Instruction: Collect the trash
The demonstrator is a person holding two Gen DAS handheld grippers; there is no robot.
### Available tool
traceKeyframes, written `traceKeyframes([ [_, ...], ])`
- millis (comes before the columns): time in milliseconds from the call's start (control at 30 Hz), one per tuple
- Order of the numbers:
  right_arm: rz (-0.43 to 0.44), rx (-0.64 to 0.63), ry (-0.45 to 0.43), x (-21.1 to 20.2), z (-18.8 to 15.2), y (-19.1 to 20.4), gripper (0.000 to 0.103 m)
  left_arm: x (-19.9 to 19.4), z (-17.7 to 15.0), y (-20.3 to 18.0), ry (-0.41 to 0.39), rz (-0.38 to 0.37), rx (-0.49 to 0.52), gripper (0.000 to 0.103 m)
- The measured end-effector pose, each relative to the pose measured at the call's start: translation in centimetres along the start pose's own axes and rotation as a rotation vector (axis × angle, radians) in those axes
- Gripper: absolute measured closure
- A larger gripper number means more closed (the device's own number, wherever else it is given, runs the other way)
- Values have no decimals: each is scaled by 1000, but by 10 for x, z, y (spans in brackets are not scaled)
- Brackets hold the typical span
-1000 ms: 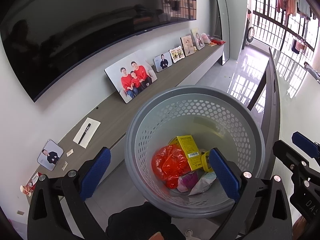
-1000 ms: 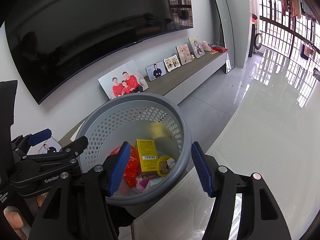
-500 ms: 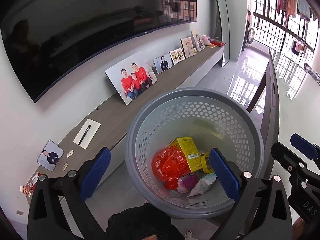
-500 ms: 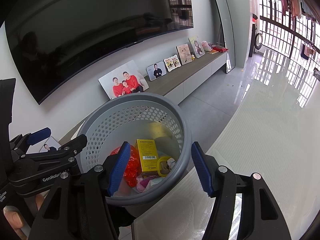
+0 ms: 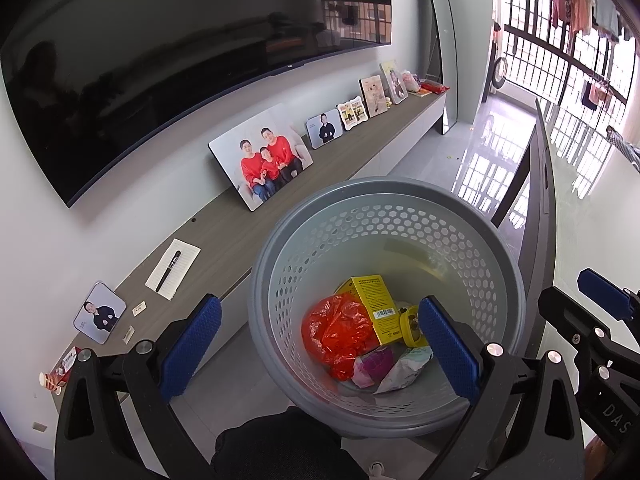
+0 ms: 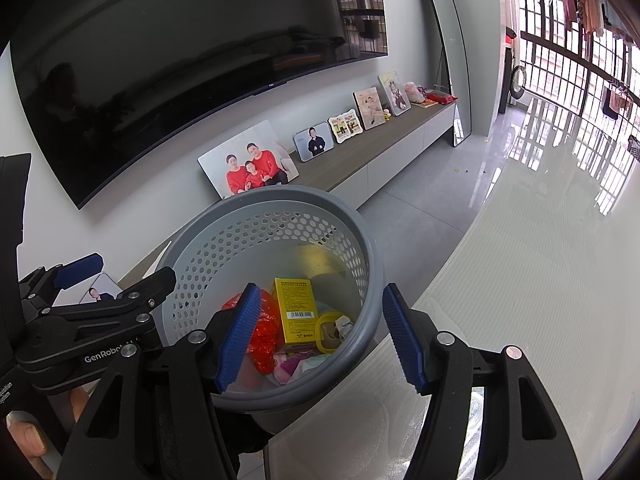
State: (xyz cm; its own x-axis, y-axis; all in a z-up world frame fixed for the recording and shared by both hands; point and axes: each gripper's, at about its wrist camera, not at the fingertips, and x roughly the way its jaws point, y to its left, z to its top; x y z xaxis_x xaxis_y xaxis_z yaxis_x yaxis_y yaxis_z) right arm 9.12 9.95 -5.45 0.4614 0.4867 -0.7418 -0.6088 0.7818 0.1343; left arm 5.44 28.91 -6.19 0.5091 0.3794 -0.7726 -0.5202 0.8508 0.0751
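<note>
Hovering both grippers, left gripper (image 5: 320, 348) and right gripper (image 6: 320, 336), empty with jaws apart, I check collected trash in the grey basket (image 5: 472, 208).

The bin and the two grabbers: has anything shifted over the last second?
Nothing visibly changed. The left gripper and right gripper hang open and empty over the grey basket, and the yellow box and red bag lie inside as before.

Both wrist views close above grey bin (image 5: 384, 200), tilted down toward TV wall; left view sits further left.
</note>
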Motion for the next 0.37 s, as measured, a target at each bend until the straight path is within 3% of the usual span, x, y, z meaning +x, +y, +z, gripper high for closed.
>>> traceKeyframes([
  [367,0,0,-1,0,0,0,42,-2,0,1,-5,7,-5,6],
])
